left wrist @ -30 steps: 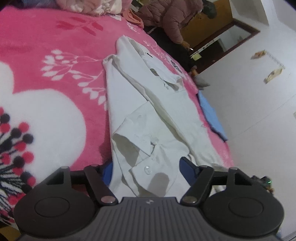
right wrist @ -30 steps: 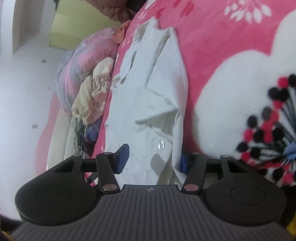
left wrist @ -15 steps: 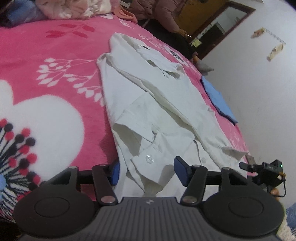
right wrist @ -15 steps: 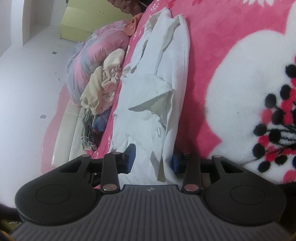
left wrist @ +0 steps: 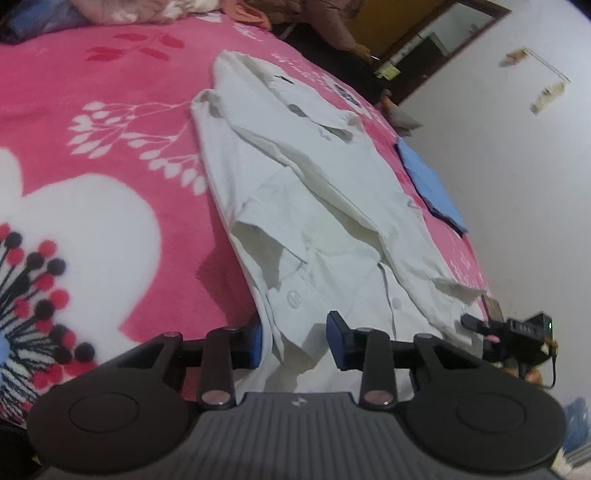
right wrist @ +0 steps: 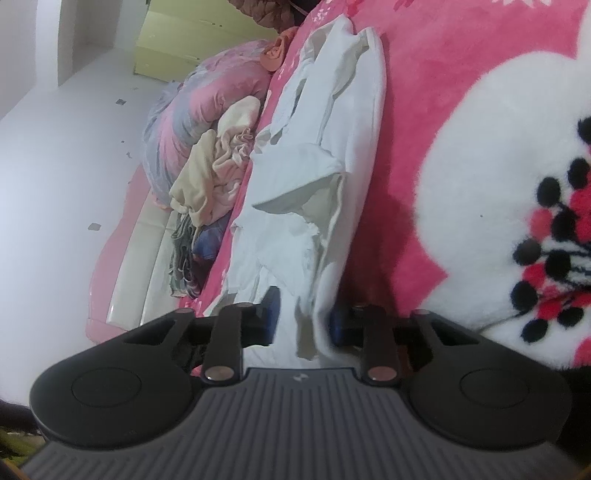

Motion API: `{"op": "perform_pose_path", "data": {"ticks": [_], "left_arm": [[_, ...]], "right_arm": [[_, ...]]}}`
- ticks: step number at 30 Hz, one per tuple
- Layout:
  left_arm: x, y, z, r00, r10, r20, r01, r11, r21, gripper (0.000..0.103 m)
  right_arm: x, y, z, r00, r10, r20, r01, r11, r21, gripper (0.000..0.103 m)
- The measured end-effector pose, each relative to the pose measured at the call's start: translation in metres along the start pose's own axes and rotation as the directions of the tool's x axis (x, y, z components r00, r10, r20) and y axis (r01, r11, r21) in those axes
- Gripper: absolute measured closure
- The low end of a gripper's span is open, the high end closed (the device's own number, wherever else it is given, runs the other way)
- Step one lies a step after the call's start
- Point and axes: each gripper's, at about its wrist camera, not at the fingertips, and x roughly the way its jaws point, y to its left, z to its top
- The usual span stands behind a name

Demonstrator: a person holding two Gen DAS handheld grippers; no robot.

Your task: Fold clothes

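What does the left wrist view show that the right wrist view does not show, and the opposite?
Only the left wrist view shows the blue cloth at the bed's far edge, a person's sleeve by the dark doorway, and the other gripper's body at the right.

Only the right wrist view shows the pile of crumpled clothes beside the bed, against the white wall.

Both show the white shirt on the pink blanket, with its near hem between the blue pads. The left gripper and right gripper have just been closing on it.

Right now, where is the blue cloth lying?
In the left wrist view, the blue cloth lies flat on the pink blanket, to the right of the white shirt, near the bed's edge.
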Motion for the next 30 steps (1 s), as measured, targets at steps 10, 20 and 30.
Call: {"op": "perform_pose_path", "data": {"ticks": [10, 20, 30], "left_arm": [[-0.001, -0.002, 0.001, 1.0, -0.021, 0.005, 0.02, 0.999, 0.027, 0.096], [-0.024, -0.005, 0.016, 0.987, -0.111, 0.113, 0.112, 0.994, -0.001, 0.099], [-0.022, -0.001, 0.028, 0.967, -0.197, 0.162, 0.207, 0.977, -0.048, 0.1]], "right_arm": [[0.005, 0.012, -0.001, 0.999, -0.033, 0.031, 0.034, 0.998, -0.044, 0.098], [-0.003, 0.036, 0.003, 0.995, 0.0, 0.095, 0.007, 0.997, -0.075, 0.099], [0.008, 0.062, 0.02, 0.99, 0.042, 0.131, -0.03, 0.995, -0.096, 0.099]]}}
